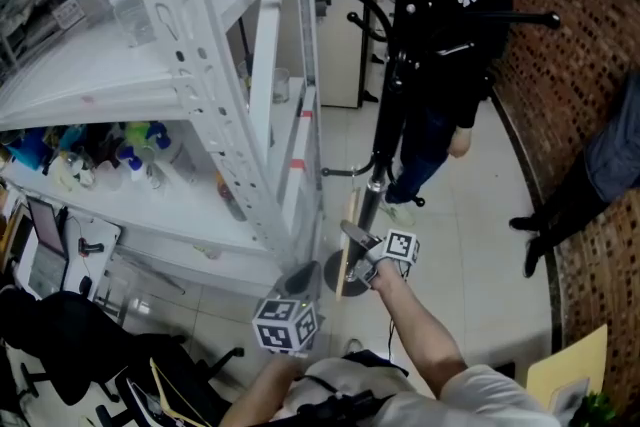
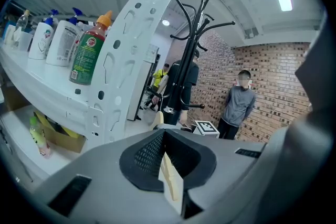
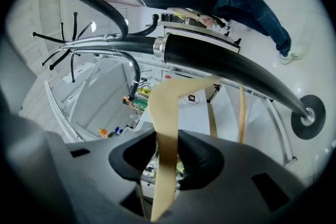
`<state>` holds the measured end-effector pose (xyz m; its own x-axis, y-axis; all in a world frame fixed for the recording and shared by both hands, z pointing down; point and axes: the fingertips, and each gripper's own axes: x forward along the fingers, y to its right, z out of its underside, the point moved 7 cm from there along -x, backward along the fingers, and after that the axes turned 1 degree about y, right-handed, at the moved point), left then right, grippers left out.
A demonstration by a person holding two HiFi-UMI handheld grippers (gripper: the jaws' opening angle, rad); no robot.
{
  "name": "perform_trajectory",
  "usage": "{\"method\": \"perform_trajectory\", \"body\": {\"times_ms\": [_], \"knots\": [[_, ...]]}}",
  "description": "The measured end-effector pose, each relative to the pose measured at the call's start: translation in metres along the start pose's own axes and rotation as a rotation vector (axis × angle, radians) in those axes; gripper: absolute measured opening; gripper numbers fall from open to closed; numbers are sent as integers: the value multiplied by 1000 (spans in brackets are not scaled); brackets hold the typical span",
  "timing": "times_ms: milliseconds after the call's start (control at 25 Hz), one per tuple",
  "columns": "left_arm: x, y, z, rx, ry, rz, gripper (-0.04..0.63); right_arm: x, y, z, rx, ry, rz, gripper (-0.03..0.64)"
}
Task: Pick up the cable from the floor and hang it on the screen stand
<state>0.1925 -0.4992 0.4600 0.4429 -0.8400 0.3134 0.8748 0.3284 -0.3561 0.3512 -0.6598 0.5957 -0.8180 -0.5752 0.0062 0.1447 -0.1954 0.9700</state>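
A flat tan cable (image 1: 347,250) hangs beside the black pole of the stand (image 1: 388,130), just above its round base (image 1: 328,272). My right gripper (image 1: 368,255) is shut on this cable close to the pole. In the right gripper view the cable (image 3: 169,105) runs up from between the pads of the right gripper (image 3: 167,153) and loops behind the stand's pole (image 3: 220,60). My left gripper (image 2: 165,159) sits lower and nearer to me, shut on a pale end of the cable (image 2: 171,182). Its marker cube (image 1: 285,323) shows in the head view.
A white metal shelf rack (image 1: 200,85) with bottles (image 2: 89,50) stands close on the left. A person in black (image 1: 460,15) stands just behind the stand. Another person (image 1: 590,185) is by the brick wall at right. Black bags (image 1: 60,335) lie at lower left.
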Motion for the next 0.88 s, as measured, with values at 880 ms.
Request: {"method": "perform_trajectory", "body": {"times_ms": [880], "knots": [[-12,-14,2,-13,1,16,-12,6,-4,-19,-233,57,185,307]]}}
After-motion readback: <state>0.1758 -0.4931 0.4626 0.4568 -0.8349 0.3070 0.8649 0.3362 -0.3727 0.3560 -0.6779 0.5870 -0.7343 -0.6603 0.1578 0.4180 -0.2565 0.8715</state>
